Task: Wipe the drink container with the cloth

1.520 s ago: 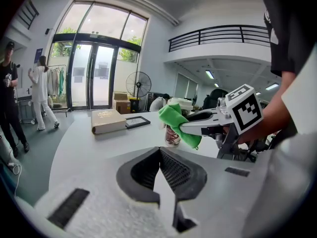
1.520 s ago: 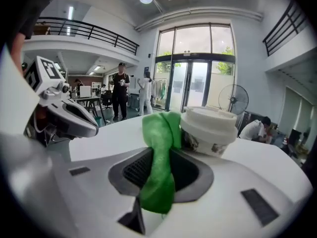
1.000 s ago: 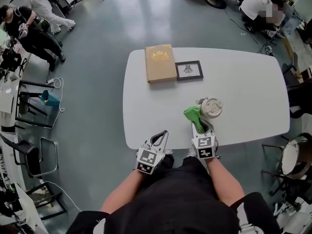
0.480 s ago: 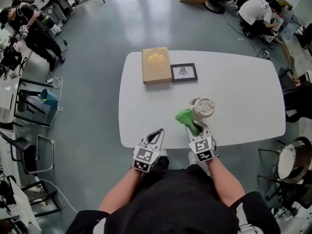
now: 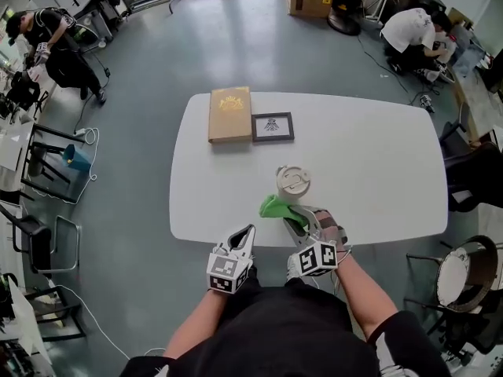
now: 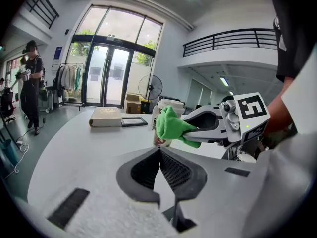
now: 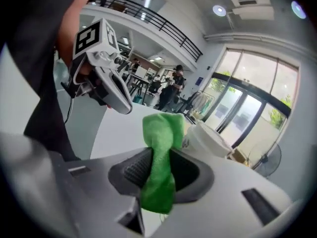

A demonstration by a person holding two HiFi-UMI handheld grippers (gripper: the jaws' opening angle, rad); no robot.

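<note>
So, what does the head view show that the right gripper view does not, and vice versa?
Only the head view: the tan hardcover book and the black-framed picture. Only the right gripper view: a black balcony railing, and how the right gripper pinches the green cloth between shut jaws. Both: that cloth, the white-lidded paper cup, the white table and the left gripper.
</note>
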